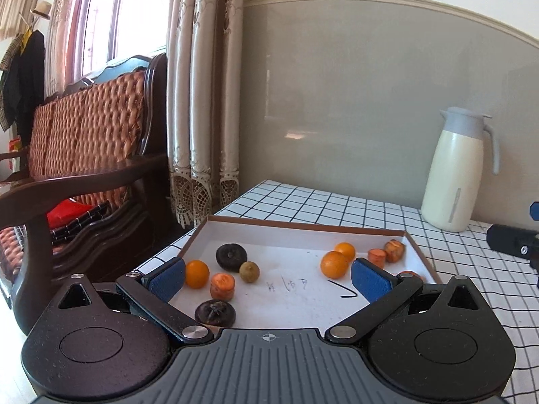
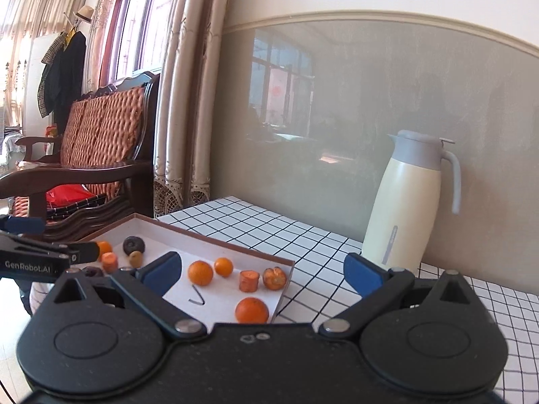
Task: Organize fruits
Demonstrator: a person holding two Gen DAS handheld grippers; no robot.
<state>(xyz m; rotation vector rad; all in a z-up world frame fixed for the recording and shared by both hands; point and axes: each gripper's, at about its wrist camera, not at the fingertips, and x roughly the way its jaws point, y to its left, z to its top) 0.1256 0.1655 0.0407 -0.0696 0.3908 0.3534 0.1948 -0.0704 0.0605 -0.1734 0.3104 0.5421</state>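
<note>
A shallow white box lid lies on the checked table. On its left lie an orange, a carrot piece, two dark fruits and a small greenish fruit. On its right lie two oranges and carrot pieces; the right wrist view shows them too, plus a nearer orange. My left gripper is open and empty over the lid's near edge. My right gripper is open and empty over the lid's right corner.
A cream thermos jug stands at the back right of the checked tablecloth. A wooden sofa with woven cushions stands left of the table, with curtains behind. The grey wall closes the table's far side.
</note>
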